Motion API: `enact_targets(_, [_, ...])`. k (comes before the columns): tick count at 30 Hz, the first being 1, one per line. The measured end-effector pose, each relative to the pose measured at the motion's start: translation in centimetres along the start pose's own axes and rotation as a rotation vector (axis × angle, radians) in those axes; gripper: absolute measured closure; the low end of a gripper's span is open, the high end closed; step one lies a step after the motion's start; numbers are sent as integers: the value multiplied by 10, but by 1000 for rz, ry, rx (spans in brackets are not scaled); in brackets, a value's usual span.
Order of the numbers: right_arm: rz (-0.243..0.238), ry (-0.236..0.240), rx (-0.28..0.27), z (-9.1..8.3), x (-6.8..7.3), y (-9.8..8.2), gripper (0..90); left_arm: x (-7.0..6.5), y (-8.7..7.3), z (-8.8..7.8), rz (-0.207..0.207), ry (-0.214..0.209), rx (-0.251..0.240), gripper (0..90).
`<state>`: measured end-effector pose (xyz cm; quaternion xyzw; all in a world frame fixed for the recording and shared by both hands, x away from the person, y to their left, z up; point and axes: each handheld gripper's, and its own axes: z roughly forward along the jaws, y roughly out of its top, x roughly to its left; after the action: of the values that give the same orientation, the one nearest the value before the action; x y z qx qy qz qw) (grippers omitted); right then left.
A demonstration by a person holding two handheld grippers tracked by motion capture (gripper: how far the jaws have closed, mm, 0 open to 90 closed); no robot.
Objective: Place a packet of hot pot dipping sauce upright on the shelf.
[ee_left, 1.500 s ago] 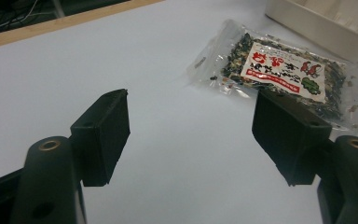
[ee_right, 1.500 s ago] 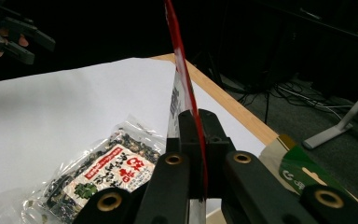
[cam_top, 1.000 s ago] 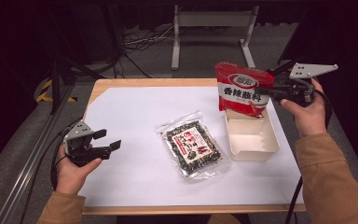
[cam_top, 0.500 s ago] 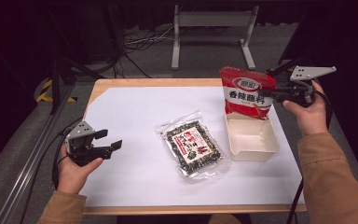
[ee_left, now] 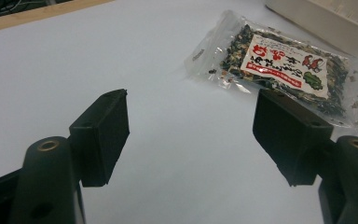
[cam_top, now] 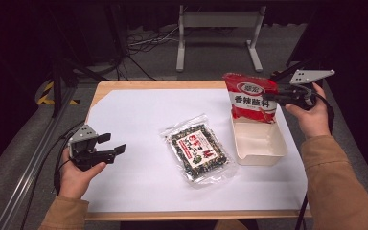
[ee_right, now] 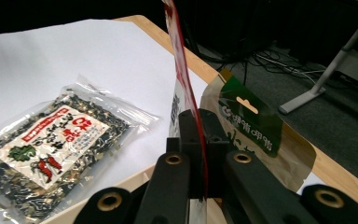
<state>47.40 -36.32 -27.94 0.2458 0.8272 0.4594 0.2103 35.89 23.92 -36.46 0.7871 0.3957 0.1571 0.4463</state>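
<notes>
1. At the right of the high view, the right gripper [cam_top: 274,97] pinches the edge of the red snack bag [cam_top: 250,97], which hangs upright over the far end of the cream tray [cam_top: 261,152]. Mid-frame, a clear seaweed packet [cam_top: 197,152] lies flat on the white sheet [cam_top: 139,120], just left of the tray. The left gripper [cam_top: 115,143] sits lower left, jaws wide, holding nothing.
2. In the left gripper view, the packet [ee_left: 284,70] is upper right, past the spread jaws, with the tray [ee_left: 326,18] behind it.
3. In the right gripper view, the jaws clamp the bag [ee_right: 186,102] edge-on; the packet [ee_right: 51,154] lies at left.
</notes>
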Motion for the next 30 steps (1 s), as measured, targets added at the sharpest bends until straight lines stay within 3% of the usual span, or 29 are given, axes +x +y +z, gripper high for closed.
enact_targets(9, [-41, -49, 20, 10, -5, -3, 896, 1, -1, -1, 1, 5, 1, 275])
enact_targets(15, [-48, -55, 43, 17, -8, -6, 896, 1, -1, 0, 0, 4, 4, 276])
enact_targets(26, [-10, -66, 14, 21, -11, -21, 893, 1, -1, 2, -4, -2, 6, 275])
enact_targets(30, [-9, -76, 28, 22, -10, -24, 893, 1, 0, 3, 2, -4, 8, 275])
